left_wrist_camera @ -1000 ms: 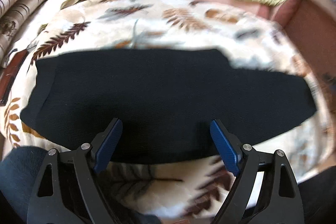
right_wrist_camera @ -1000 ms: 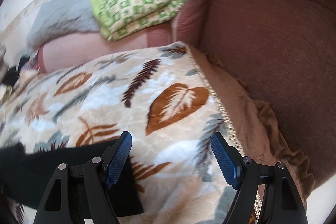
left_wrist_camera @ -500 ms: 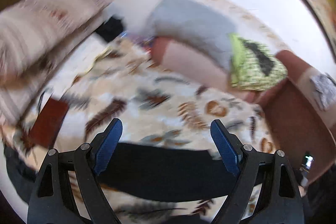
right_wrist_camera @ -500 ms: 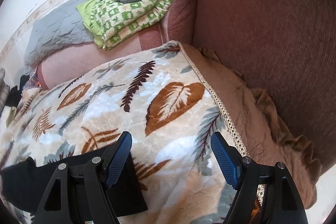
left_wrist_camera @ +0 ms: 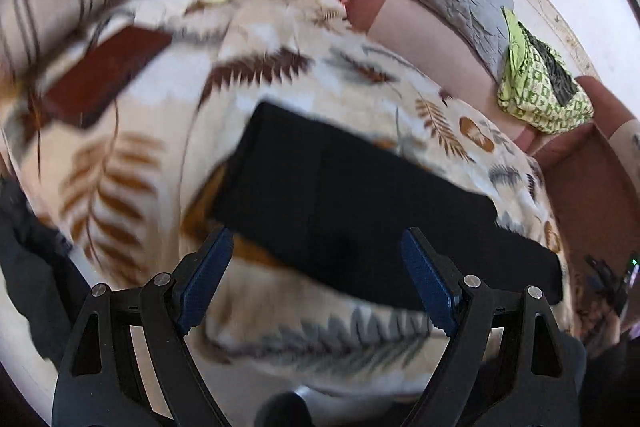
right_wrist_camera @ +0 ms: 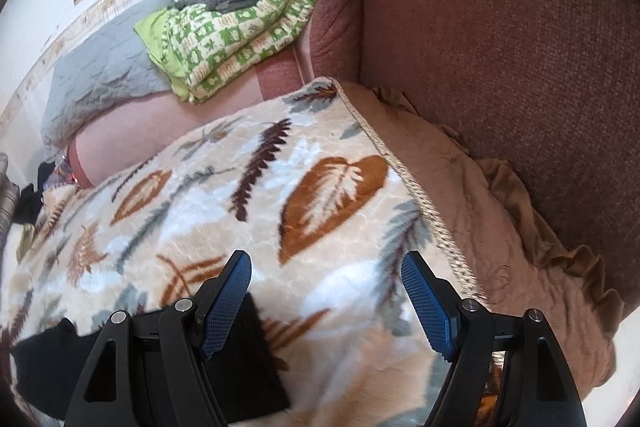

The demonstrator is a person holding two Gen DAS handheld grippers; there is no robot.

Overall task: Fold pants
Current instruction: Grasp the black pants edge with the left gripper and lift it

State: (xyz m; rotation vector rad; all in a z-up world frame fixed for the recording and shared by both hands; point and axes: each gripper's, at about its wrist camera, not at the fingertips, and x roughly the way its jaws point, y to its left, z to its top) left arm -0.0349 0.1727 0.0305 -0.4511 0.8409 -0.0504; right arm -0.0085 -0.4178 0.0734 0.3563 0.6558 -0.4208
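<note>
We see the black pants (left_wrist_camera: 360, 203) lying flat as a long folded strip on the leaf-print blanket (left_wrist_camera: 152, 131), straight ahead of our left gripper (left_wrist_camera: 316, 275), whose blue pads stand wide apart with nothing between them. In the right wrist view one end of the pants (right_wrist_camera: 240, 359) lies under and behind the left finger of our right gripper (right_wrist_camera: 326, 301), also spread wide and holding nothing. Beyond the left gripper, to its left, a reddish-brown flat object (left_wrist_camera: 100, 79) rests on the blanket. Farther ahead of the right gripper a green checked quilt (right_wrist_camera: 240, 39) and a grey quilted pad (right_wrist_camera: 104, 75) sit on the pink sofa (right_wrist_camera: 520, 47).
</note>
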